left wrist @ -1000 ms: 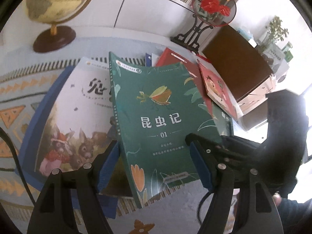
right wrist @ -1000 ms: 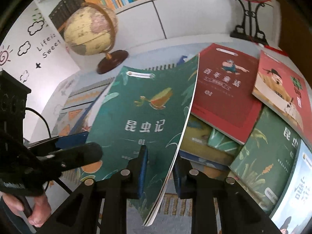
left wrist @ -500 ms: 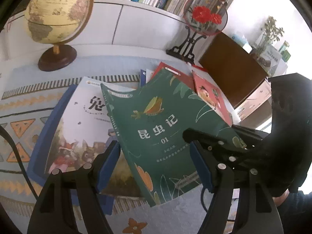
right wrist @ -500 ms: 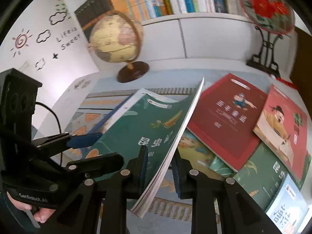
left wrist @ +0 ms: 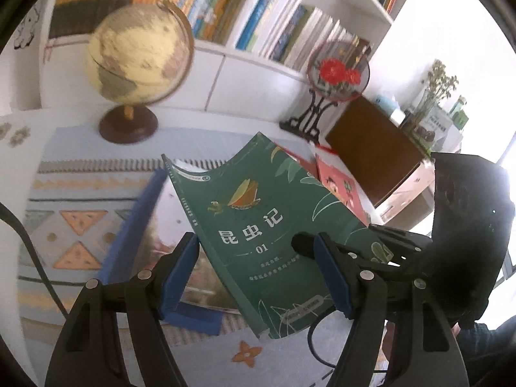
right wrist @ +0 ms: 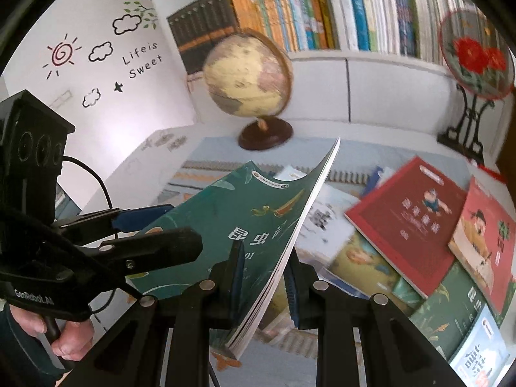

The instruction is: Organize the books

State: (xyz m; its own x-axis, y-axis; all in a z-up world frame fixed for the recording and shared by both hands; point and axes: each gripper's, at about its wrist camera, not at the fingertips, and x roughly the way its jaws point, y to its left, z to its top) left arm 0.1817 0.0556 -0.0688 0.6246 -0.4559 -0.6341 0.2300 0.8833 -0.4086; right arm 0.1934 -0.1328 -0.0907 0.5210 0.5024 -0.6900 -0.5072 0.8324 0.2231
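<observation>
right gripper point(right wrist: 263, 282): I see it pinching the green book point(left wrist: 258, 225) by its page edge, lifted, cover bowed
left gripper point(left wrist: 254, 274): jaws spread, straddling the book's spine side; contact unclear
rest: 2 red books point(right wrist: 406, 225) on the rug point(left wrist: 80, 213)

I have lifted the green book point(left wrist: 258, 232) well clear of the books on the rug, and it now tilts steeply, its far corner raised toward the globe point(right wrist: 246, 80). My right claw point(right wrist: 262, 277) has rolled with it. My left claw point(left wrist: 254, 274) has risen alongside.
</observation>
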